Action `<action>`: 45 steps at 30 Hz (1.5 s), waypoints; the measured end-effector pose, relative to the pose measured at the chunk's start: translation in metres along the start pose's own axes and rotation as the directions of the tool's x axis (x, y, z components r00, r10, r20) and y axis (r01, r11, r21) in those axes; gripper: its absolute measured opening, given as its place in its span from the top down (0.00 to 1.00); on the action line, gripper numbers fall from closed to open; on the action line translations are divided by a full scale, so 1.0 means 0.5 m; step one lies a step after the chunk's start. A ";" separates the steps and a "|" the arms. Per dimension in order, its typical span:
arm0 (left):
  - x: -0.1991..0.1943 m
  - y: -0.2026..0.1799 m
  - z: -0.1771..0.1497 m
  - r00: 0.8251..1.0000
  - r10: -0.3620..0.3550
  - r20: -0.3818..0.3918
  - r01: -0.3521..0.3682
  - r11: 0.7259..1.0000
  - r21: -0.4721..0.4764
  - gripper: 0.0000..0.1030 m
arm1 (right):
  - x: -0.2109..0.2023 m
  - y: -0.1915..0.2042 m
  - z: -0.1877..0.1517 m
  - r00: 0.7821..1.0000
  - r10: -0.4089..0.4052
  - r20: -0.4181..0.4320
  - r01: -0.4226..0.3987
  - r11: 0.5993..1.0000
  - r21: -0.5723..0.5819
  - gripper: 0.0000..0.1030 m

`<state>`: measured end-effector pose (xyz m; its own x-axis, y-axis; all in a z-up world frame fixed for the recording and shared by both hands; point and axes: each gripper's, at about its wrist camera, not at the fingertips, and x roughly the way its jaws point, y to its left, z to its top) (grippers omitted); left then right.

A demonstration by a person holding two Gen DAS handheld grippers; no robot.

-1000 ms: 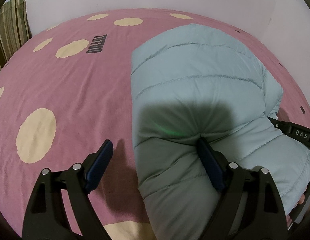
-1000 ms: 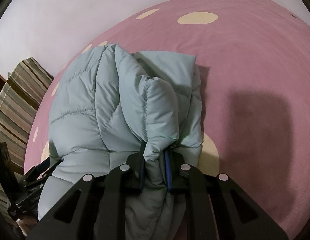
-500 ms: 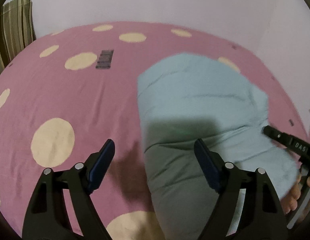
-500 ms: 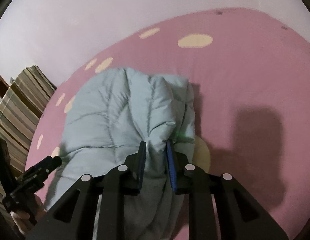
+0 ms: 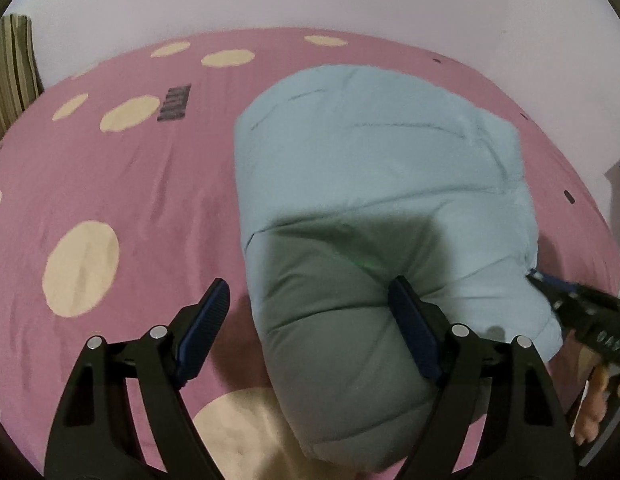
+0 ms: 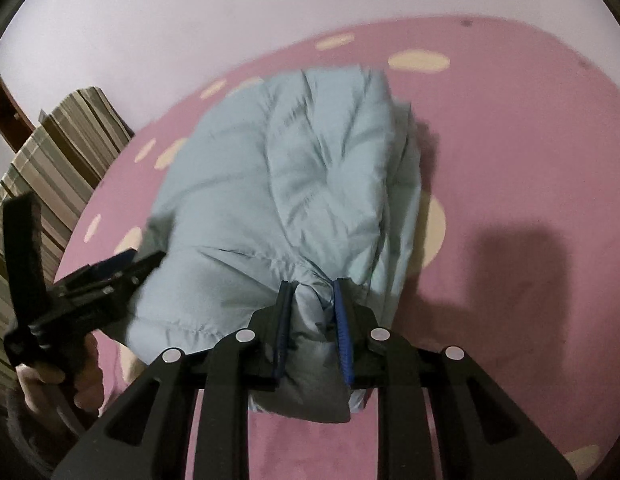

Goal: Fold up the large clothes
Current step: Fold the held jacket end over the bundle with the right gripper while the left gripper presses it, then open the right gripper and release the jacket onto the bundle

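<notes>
Blue rubber pads line the right gripper [image 6: 313,320], and they are pinching a bunched edge of the pale blue puffer jacket [image 6: 293,184] at its near end. The left gripper [image 5: 310,320] stands spread wide, one finger touching the jacket's shaded bulge, the other over the pink spotted bedspread [image 5: 109,184]. The jacket lies folded in a thick bundle on that bedspread. Only the right wrist view shows the striped cushions [image 6: 49,168] stacked by the wall.

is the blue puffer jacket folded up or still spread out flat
Folded. The puffer jacket lies as a thick, doubled bundle on the pink bedspread, one end bunched in the right tongs.
</notes>
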<state>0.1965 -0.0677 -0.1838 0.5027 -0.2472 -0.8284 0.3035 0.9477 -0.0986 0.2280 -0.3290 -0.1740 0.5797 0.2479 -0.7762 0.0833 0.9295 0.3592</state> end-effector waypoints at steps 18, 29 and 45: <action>0.000 0.008 0.007 1.000 -0.025 -0.016 0.024 0.999 -0.021 0.24 | -0.001 -0.004 0.002 1.000 -0.001 0.003 0.001 1.000 -0.015 0.81; 0.034 0.016 0.167 0.999 -0.031 0.040 0.032 0.999 -0.030 0.24 | -0.003 -0.026 0.169 0.989 -0.012 0.145 0.011 1.000 0.003 0.78; 0.168 0.018 0.165 0.994 0.024 -0.106 -0.026 1.000 -0.018 0.22 | 0.158 -0.059 0.163 0.998 -0.068 -0.007 0.069 0.997 0.034 0.80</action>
<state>0.3081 -0.0965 -0.2087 0.4213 -0.2020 -0.8841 0.2757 0.9573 -0.0874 0.3374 -0.3590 -0.2038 0.5667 0.1858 -0.8027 0.1508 0.9344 0.3227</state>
